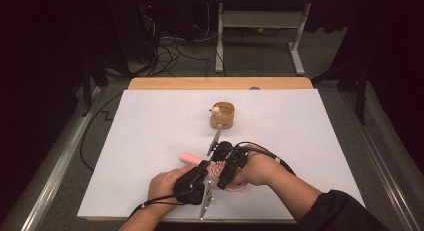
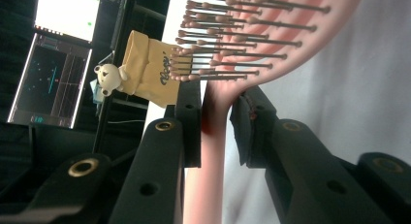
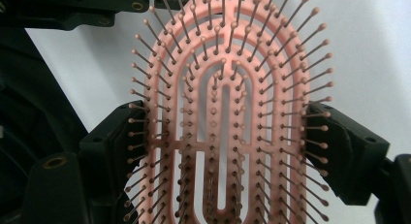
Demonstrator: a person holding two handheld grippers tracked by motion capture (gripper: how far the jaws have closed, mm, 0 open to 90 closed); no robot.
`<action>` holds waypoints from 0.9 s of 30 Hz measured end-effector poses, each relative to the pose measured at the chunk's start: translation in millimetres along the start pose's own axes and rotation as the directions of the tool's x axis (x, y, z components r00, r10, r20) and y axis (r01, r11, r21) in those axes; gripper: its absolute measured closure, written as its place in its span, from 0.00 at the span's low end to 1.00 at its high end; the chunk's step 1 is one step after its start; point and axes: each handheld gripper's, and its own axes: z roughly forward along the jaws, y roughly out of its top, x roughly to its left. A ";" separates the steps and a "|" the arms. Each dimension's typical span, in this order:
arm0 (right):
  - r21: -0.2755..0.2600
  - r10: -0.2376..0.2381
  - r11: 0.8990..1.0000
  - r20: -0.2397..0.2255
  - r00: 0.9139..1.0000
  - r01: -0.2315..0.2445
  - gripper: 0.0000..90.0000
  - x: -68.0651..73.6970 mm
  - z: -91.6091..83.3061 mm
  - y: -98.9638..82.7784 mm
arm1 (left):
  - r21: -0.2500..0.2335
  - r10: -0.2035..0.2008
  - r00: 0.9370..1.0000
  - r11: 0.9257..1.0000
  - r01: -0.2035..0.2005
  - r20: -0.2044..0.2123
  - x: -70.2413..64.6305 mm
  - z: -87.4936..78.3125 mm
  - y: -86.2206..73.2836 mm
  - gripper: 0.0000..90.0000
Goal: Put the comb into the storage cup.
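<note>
A pink hairbrush [image 1: 191, 158] lies near the front of the white table [image 1: 150, 131], its handle pointing left. My left gripper [image 1: 202, 167] is shut on the handle; in the left gripper view its two pads [image 2: 190, 122] press the neck of the hairbrush [image 2: 213, 151] just below the bristles. My right gripper [image 1: 222, 173] comes in from the right and is shut across the brush head. In the right gripper view the jaws [image 3: 220, 136] clamp both edges of the bristled head [image 3: 223, 103]. A tan cup [image 1: 222, 116] with a small bear figure [image 2: 109, 77] stands farther back at the table's middle.
A wooden strip [image 1: 220, 83] borders the table's far edge. Beyond it, on the floor, are a white desk frame [image 1: 260, 21] and tangled cables [image 1: 165, 51]. Lit screens [image 2: 53, 78] appear at the left of the left gripper view. White surface spreads to both sides.
</note>
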 end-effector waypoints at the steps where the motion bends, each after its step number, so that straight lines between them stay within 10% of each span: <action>1: -0.005 0.007 1.000 -0.003 1.000 -0.007 0.22 0.0 -0.6 -0.3 | 0.002 0.004 1.000 1.000 -0.004 0.000 -0.2 0.0 0.2 0.85; 27: -0.026 0.012 1.000 -0.020 1.000 -0.012 0.22 -1.1 -13.5 -2.4 | 0.003 0.023 0.999 1.000 -0.023 -0.025 2.1 -2.5 2.1 0.89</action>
